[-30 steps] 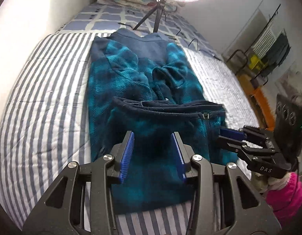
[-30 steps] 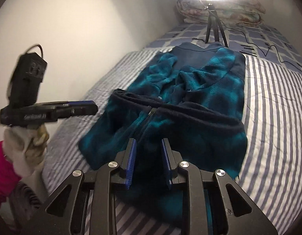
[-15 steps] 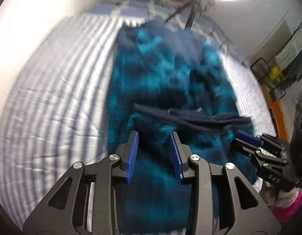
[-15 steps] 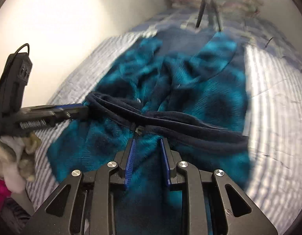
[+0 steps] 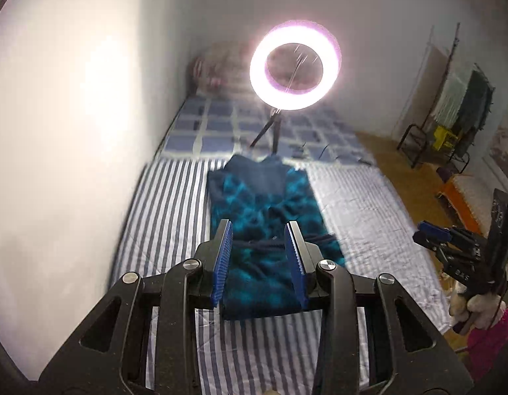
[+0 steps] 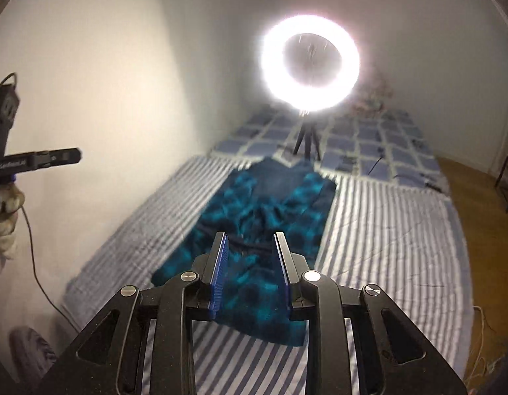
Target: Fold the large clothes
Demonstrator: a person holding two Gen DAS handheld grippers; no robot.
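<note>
Fleece (image 5: 264,217) lies flat on the bed (image 5: 175,197), lengthwise down the striped sheet's middle, nearer the wall-side edge than the floor-side edge. Teal/navy blotched; navy collar end twd the head of the bed, bottom part folded up over the body w/ a dark hem band running across. Near edge sits short of the bed's foot.

L gripper (image 5: 259,256) is up in the air above the fleece, fingers part-open w/ nothing between the blue pads (image 5: 222,263); not touching cloth. R gripper (image 6: 250,270) likewise clear of the fleece, narrow gap, empty; its jaws have just been opening a little. Each gripper shows at the edge of the other's view, held by a gloved hand (image 6: 5,220).

Ring light (image 5: 295,67) on a small tripod (image 5: 270,131) stands on the checked quilt (image 5: 204,125) just past the collar. Rolled bedding at the head end, blurred. No containers on the bed; racks on the floor at right are too small to tell contents.
</note>
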